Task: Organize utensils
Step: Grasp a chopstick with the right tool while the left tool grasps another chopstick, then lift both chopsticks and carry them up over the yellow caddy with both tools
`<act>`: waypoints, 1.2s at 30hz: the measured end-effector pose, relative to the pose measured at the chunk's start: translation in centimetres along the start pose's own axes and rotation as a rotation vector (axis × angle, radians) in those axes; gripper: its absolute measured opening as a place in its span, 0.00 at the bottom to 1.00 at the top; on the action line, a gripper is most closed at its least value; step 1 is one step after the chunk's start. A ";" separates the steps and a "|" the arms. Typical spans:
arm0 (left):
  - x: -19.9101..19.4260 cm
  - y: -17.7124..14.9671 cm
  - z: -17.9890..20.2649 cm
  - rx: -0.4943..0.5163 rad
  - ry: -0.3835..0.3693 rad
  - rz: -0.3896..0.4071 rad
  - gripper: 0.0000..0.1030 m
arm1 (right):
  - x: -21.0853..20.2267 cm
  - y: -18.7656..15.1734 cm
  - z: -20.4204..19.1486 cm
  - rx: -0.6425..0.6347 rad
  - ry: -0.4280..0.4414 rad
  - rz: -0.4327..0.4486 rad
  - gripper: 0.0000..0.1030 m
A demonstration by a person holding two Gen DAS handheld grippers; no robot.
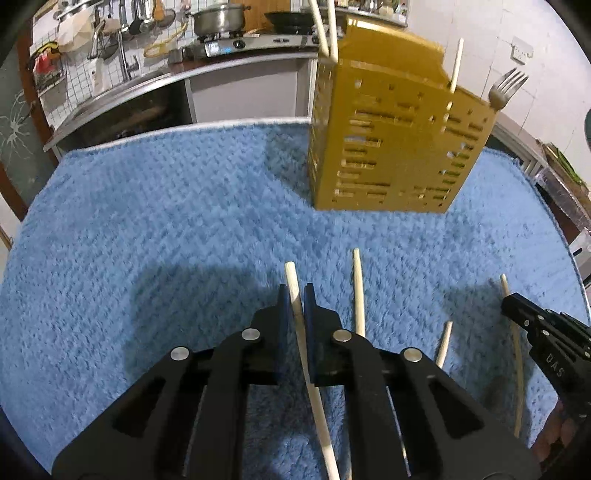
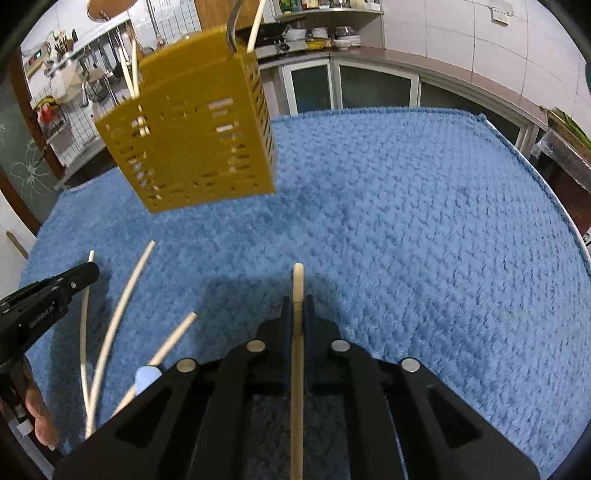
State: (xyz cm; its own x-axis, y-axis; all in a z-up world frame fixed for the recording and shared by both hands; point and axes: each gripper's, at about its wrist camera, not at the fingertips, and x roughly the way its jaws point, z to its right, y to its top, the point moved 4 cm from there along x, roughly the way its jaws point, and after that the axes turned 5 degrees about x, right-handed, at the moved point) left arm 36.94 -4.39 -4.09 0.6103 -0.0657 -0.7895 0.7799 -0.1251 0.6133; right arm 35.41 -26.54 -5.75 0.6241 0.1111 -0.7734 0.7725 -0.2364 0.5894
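A yellow slotted utensil holder (image 1: 395, 144) stands on the blue mat (image 1: 166, 221); it also shows in the right wrist view (image 2: 192, 140). It holds several pale chopsticks (image 1: 325, 29) and a metal fork (image 1: 508, 88). My left gripper (image 1: 295, 295) is shut on a pale chopstick (image 1: 295, 291) that runs back between its fingers. My right gripper (image 2: 297, 302) is shut on another chopstick (image 2: 297, 280); it also shows at the right of the left wrist view (image 1: 517, 306). Loose chopsticks lie on the mat (image 1: 358, 288), (image 2: 122, 306), (image 2: 173, 336).
The blue mat (image 2: 424, 221) covers the table, with its edges (image 2: 517, 147) at the right and far side. Behind is a kitchen counter with a stove and steel pot (image 1: 218, 18), a sink with hanging tools (image 1: 122, 44), and cabinets (image 2: 369, 88).
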 end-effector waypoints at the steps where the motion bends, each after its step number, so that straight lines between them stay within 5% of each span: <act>1: -0.4 0.2 0.0 0.005 -0.002 0.013 0.06 | -0.2 0.2 -0.1 -0.001 0.005 0.007 0.06; 25: -9.7 3.1 -1.3 0.039 -0.071 0.313 0.04 | -9.1 3.6 -0.9 -0.023 0.205 0.323 0.06; 36: -12.0 4.1 -1.4 0.036 -0.097 0.371 0.04 | -10.7 4.5 -1.0 -0.021 0.209 0.371 0.06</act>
State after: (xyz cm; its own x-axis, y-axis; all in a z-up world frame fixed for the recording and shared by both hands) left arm 33.06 -2.78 7.93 0.8329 -0.2063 -0.5136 0.5020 -0.1094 0.8579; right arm 32.35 -27.81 5.46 0.8687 0.2163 -0.4456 0.4923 -0.2779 0.8249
